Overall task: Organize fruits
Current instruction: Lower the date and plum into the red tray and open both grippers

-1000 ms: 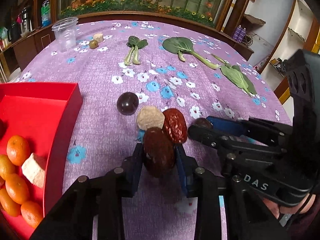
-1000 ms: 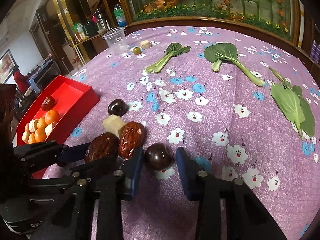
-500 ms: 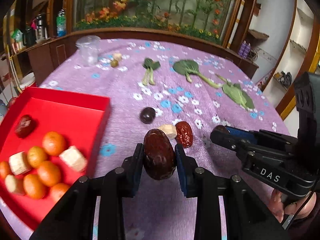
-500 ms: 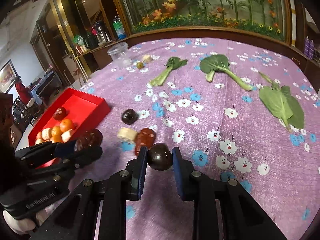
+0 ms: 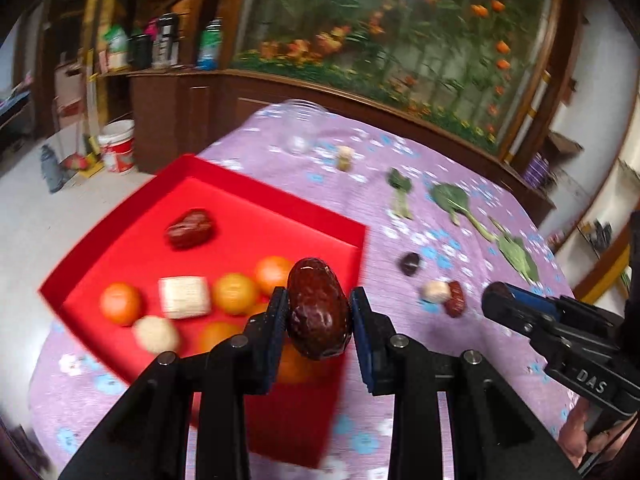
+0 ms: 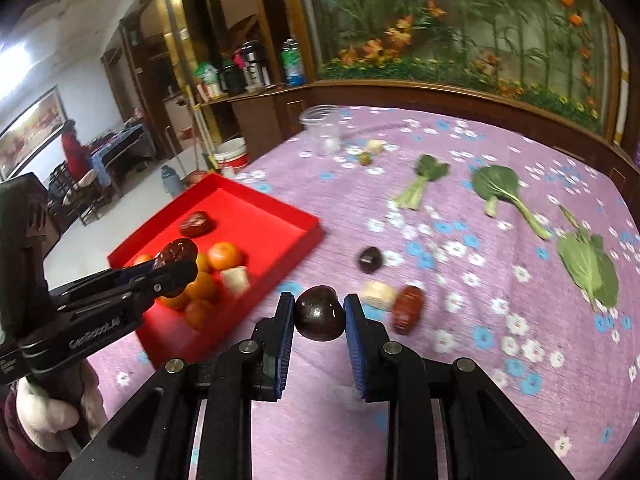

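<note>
My left gripper point(image 5: 319, 312) is shut on a dark red date point(image 5: 318, 314) and holds it above the near right corner of the red tray point(image 5: 280, 216). The tray holds several oranges point(image 5: 234, 293), pale pieces point(image 5: 184, 297) and another date point(image 5: 189, 228). My right gripper point(image 6: 319, 318) is shut on a dark round plum point(image 6: 319, 317), held above the purple cloth right of the tray point(image 6: 248, 204). On the cloth lie a dark plum point(image 6: 370, 259), a pale piece point(image 6: 379, 294) and a red date point(image 6: 408, 307).
Bok choy leaves point(image 6: 500, 188) lie on the far and right side of the flowered cloth. A clear plastic cup point(image 6: 322, 128) stands at the far edge with two small pieces point(image 6: 370, 152) beside it. A wooden ledge with plants runs behind the table.
Both grippers have lifted their fruit and swung left toward the red tray. The left gripper with its date now hangs over the tray's corner; before it was over the cloth.
</note>
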Demonstrator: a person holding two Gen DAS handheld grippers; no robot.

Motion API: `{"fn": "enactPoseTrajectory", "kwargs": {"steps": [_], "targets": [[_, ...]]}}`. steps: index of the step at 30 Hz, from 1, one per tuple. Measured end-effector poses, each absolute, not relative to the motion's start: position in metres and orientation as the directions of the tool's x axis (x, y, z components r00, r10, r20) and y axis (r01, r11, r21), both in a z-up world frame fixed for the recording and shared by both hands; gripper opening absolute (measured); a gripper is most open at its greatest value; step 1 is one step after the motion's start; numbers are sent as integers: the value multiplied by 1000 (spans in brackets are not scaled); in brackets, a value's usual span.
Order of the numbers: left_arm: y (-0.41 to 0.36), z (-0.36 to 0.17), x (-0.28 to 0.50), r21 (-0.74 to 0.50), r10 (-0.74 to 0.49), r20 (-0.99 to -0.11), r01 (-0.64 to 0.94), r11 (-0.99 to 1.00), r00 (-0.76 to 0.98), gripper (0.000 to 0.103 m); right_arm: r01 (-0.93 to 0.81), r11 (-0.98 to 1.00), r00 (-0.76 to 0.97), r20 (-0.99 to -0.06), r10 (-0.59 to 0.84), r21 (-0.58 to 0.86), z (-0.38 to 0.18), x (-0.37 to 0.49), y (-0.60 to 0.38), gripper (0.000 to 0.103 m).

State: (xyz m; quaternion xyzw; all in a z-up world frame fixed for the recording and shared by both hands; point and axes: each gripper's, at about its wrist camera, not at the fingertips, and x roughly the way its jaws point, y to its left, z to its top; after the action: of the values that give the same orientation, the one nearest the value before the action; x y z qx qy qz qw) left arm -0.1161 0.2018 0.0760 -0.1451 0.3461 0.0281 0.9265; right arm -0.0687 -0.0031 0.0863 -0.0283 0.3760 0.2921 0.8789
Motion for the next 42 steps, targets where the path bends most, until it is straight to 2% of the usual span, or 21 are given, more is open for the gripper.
{"fn": "enactPoseTrajectory", "kwargs": {"steps": [8,17,19,21,24,27,32,34,36,42], "targets": [[247,62,-126,-267,2,-664,-239,934,748,30,-617,771,467,-716,519,157,75,-55,75,28],[247,56,-125,-195,58,-678,-254,947,733,30,-620,775,449,-756,476,120,55,-24,120,28],[246,56,-125,-182,67,-678,-255,950,732,32,-615,781,455,-760,464,108,51,-15,127,28],[245,56,-125,-174,75,-677,-257,951,732,44,-610,787,466,-762,450,92,49,-8,132,28],[244,58,-126,-163,85,-672,-259,952,735,48,-608,790,470,-764,442,83,46,0,138,28],[243,58,-126,-158,89,-672,-260,952,735,59,-613,787,470,-765,440,75,42,3,143,28],[241,61,-127,-144,108,-673,-273,951,732,65,-615,784,465,-764,447,84,43,2,143,30],[240,63,-128,-135,119,-669,-278,951,734,68,-611,786,474,-753,456,91,48,0,140,38],[238,66,-130,-122,134,-665,-284,951,735,70,-606,790,489,-739,463,95,52,-2,136,51],[230,72,-135,-95,150,-656,-278,956,740,71,-596,795,509,-714,480,109,65,-11,124,52]]}}
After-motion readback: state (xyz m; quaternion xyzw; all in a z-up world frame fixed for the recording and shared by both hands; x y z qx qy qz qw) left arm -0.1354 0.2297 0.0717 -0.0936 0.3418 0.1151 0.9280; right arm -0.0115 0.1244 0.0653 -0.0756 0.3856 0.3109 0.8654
